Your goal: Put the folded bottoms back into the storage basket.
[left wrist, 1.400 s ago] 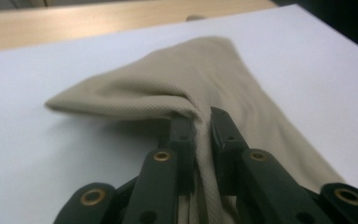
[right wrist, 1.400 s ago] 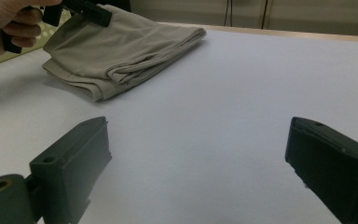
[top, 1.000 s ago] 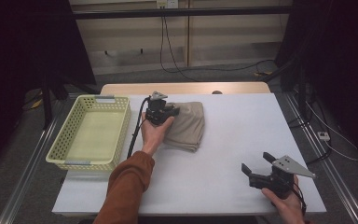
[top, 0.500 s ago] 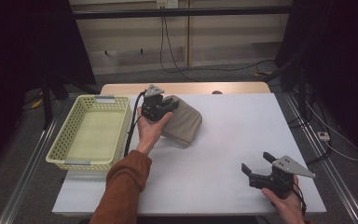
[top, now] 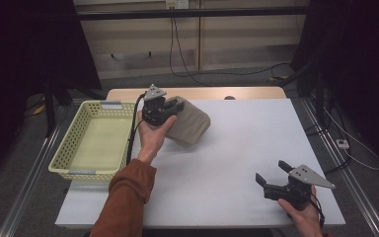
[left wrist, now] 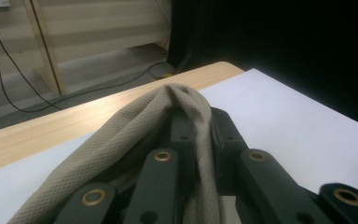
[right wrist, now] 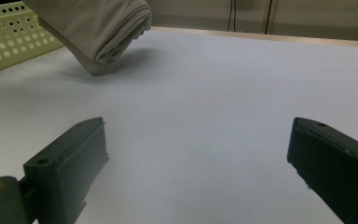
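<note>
A folded beige cloth (top: 190, 122) hangs tilted over the white table (top: 237, 148), its lower corner at the tabletop; whether it touches I cannot tell. My left gripper (top: 170, 106) is shut on the cloth's upper edge, beside the basket. In the left gripper view the beige cloth (left wrist: 121, 135) is pinched between the black jaws of the left gripper (left wrist: 196, 121). My right gripper (top: 271, 178) rests at the table's near right corner, open, with nothing between its fingers. The right gripper view shows the open right gripper (right wrist: 198, 154) and the lifted cloth (right wrist: 100, 28) far off.
A pale yellow perforated basket (top: 66, 150) stands at the table's left edge, with nothing inside it. Its rim (right wrist: 9, 32) appears in the right gripper view. A wooden strip (top: 256, 93) runs along the table's far edge. Cables lie on the floor behind.
My left gripper has risen and drawn toward the basket, lifting the cloth from lying flat to hanging tilted. The right gripper has stayed still.
</note>
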`<state>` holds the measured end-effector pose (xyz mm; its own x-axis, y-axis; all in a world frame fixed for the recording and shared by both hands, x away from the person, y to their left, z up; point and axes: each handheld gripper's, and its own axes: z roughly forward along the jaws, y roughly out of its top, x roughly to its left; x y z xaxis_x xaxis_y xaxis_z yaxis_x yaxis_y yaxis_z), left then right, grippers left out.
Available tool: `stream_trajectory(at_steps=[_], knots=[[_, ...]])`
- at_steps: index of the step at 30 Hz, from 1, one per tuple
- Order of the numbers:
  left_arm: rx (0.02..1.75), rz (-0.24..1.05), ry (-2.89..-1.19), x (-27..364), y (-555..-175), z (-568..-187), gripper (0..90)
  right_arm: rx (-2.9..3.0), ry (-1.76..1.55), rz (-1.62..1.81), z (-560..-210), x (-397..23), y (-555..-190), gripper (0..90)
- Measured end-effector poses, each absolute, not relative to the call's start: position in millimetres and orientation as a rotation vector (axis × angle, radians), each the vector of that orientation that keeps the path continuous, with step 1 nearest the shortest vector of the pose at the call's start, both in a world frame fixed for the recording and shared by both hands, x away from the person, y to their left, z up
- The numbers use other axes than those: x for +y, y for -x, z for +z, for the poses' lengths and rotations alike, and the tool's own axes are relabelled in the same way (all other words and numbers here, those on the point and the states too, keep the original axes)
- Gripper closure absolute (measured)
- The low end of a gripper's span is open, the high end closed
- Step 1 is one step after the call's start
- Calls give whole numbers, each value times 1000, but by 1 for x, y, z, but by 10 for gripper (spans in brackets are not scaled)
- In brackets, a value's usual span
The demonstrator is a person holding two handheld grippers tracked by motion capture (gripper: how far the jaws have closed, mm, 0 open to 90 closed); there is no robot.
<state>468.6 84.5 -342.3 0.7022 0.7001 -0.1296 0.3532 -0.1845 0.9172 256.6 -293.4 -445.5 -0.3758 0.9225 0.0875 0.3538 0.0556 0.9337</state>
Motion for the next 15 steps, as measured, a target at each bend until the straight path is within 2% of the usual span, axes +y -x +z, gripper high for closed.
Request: stream_trajectory(at_steps=[15], knots=[[770,452,-1758,98,-450,-322,819,1782,-1275,1315,-446,-293,-256,45]])
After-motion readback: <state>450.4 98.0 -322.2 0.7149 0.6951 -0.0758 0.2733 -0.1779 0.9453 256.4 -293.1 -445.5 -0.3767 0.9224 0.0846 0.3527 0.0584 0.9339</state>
